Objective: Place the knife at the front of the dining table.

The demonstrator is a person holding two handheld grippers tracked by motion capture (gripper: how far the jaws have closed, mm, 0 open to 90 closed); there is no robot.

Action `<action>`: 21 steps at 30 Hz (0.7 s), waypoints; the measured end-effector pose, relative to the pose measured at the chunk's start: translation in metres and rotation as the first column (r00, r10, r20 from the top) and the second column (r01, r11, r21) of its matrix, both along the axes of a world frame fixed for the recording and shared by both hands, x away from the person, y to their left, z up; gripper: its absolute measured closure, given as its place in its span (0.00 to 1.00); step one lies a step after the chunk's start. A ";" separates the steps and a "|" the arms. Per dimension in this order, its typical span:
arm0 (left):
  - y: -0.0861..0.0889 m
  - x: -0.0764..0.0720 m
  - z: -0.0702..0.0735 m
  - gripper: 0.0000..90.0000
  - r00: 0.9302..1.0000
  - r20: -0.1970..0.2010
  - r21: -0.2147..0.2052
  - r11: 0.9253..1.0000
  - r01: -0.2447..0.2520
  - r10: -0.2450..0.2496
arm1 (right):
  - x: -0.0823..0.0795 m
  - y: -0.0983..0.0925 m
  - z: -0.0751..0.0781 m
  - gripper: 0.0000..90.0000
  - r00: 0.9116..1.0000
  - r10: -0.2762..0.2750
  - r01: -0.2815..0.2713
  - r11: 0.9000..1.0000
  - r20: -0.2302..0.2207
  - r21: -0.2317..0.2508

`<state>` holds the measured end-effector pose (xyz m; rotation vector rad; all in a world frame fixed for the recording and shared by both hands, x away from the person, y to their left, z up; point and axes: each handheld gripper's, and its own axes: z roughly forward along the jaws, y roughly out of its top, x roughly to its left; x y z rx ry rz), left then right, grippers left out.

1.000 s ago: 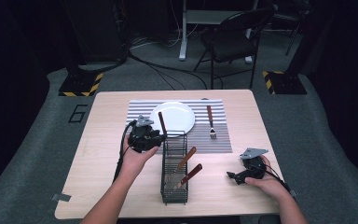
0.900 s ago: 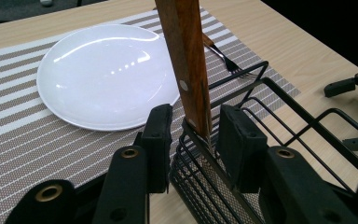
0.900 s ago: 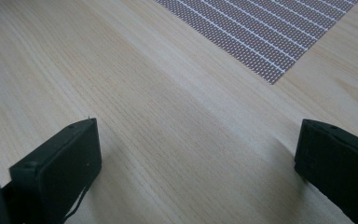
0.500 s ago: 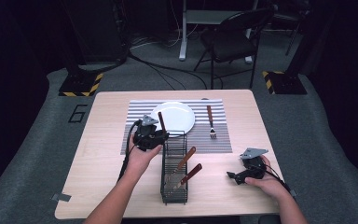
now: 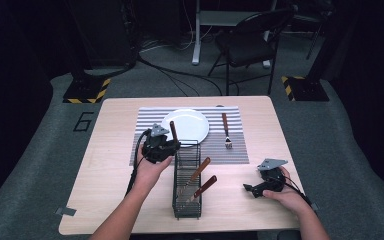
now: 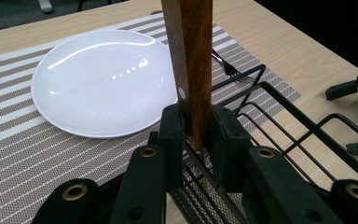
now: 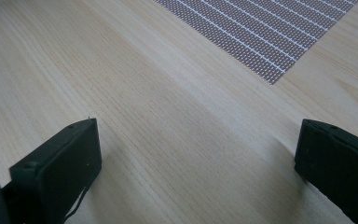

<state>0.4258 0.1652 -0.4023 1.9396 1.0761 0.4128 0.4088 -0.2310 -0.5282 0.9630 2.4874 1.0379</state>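
My left gripper [image 5: 161, 146] is shut on a wooden-handled utensil [image 5: 172, 131] and holds it upright at the far left corner of the black wire basket [image 5: 186, 192]. In the left gripper view the jaws clamp the brown handle [image 6: 192, 60] just above the basket's rim [image 6: 284, 109]; the utensil's lower end is hidden. Two more wooden-handled utensils [image 5: 199, 171] lean inside the basket. My right gripper [image 5: 258, 188] rests open on the table right of the basket, with bare wood between its jaws [image 7: 196, 154].
A white plate [image 5: 186, 125] lies on a striped placemat [image 5: 145, 135], with a wooden-handled fork [image 5: 226, 131] to its right on the mat. The mat's corner [image 7: 270, 32] lies ahead of the right gripper. A chair [image 5: 250, 45] stands beyond the table.
My left gripper has shifted slightly right toward the basket with the utensil in it. The right gripper has not moved.
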 end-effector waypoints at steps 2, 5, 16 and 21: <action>0.001 -0.001 0.000 0.84 1.000 0.001 0.004 1.000 0.005 -0.005 | 0.000 0.000 0.000 0.00 1.000 0.000 0.000 1.000 0.000 -0.001; 0.001 -0.002 0.000 0.85 1.000 0.004 -0.003 1.000 0.009 -0.009 | 0.000 0.000 0.000 0.00 1.000 0.000 0.000 1.000 0.000 0.000; -0.002 -0.001 0.009 0.89 0.998 0.006 -0.001 0.998 0.061 -0.061 | 0.000 0.000 0.000 0.00 1.000 0.000 0.000 1.000 0.000 0.000; -0.003 0.000 0.016 0.89 0.997 0.006 -0.010 0.997 0.074 -0.074 | 0.000 0.000 0.000 0.00 1.000 0.000 0.000 1.000 0.000 -0.001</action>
